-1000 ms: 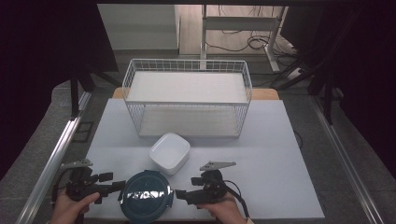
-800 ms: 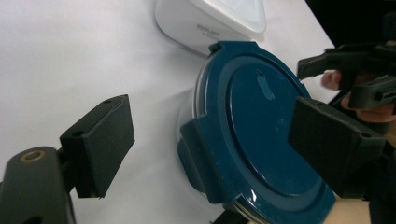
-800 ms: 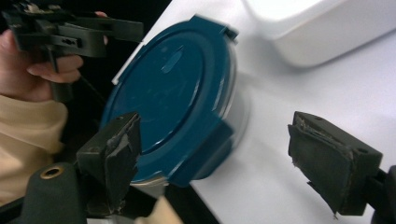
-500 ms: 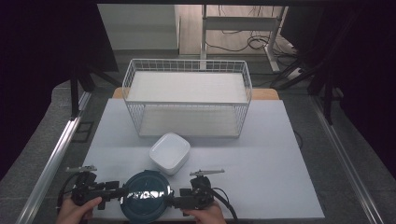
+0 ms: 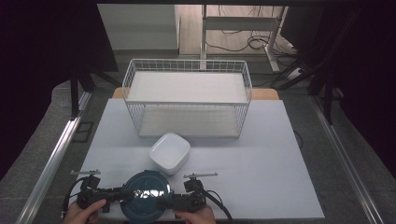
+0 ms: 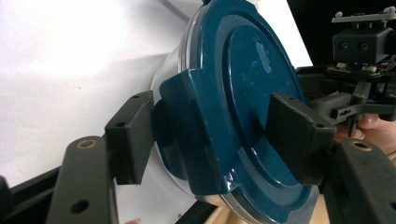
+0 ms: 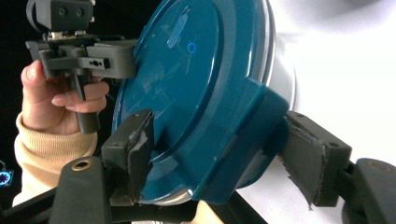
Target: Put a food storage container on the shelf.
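the round container with the dark blue lid (image 5: 145,199) sits at the near edge of the white worktop (image 5: 261,177), just in front of the white square dish (image 5: 170,152) and well short of the wire basket (image 5: 187,95). the left gripper (image 5: 122,195) and the right gripper (image 5: 164,202) come at it from opposite sides, each straddling a latch tab of the lid. both have just been closing their jaws with a tab between them; in the gripper views the pads seem to stand just off the plastic, so i'd call both not quite clamped, though the angle is poor.

what could go wrong: the tabs are small and sloped, so a pad biting only the corner may slip off, or one side may catch first and tip the container. it sits close to the worktop's edge, so a skewed pull could drag it off.

the left gripper view shows the tab (image 6: 196,135) between its pads and a clear body under the lid; the high view shows how near the dish stands.
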